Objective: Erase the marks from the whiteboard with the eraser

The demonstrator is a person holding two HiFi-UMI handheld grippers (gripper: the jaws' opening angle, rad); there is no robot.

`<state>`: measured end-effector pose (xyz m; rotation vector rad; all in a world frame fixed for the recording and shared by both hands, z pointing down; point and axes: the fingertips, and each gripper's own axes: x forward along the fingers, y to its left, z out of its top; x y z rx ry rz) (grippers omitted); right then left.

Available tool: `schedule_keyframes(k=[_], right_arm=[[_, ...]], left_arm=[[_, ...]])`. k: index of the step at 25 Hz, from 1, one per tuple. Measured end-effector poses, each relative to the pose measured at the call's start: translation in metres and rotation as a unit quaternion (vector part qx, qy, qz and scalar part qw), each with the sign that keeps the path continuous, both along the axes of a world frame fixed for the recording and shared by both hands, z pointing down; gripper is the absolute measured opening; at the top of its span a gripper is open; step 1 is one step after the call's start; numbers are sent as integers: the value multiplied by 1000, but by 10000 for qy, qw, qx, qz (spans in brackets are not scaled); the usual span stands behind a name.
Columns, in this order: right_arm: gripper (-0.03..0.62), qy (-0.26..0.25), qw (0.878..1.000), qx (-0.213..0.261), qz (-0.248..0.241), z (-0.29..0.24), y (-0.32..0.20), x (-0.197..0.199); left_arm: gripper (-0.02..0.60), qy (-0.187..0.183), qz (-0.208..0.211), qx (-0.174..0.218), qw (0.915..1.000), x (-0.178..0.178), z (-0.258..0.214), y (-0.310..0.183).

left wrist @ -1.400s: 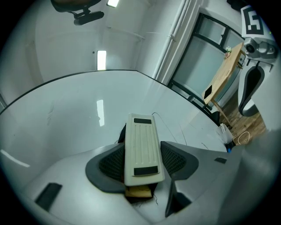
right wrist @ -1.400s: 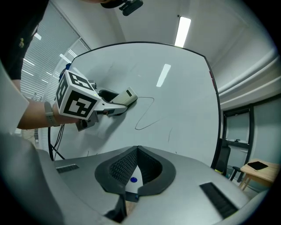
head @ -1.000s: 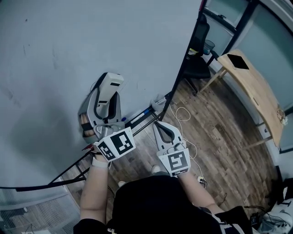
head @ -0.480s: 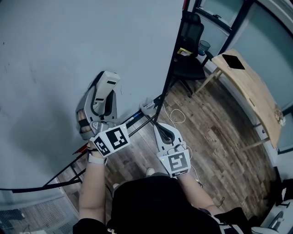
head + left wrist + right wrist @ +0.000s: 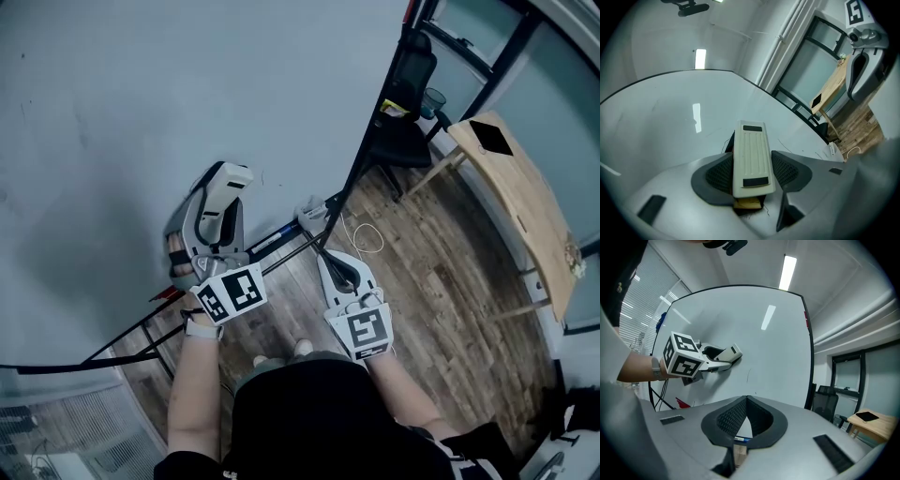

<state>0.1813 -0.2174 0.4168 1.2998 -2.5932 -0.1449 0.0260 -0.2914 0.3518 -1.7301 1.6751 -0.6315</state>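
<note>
eraser [image 5: 750, 157] lower now, in left gripper [image 5: 232, 178]

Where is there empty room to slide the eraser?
The whiteboard is bare above and left of the eraser. By the bottom edge it is crowded: the tray and the right gripper sit there.

Bare whiteboard [image 5: 141, 84] lies free above and left of the eraser [image 5: 751, 159]. Rightward, the black frame post [image 5: 377, 122] bounds it. Below, the pen ledge [image 5: 286, 242] and right gripper [image 5: 321, 253] crowd close.
</note>
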Motion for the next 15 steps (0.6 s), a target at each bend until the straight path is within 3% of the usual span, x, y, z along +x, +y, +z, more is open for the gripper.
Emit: schedule_keyframes(k=[9, 15], right_arm=[[26, 131, 9997, -205, 0, 6, 32, -50], [26, 363, 9989, -276, 82, 21, 52, -72]], left_arm=[[265, -160, 247, -421, 9987, -31, 44, 28], [265, -166, 354, -487, 9980, -47, 70, 38]])
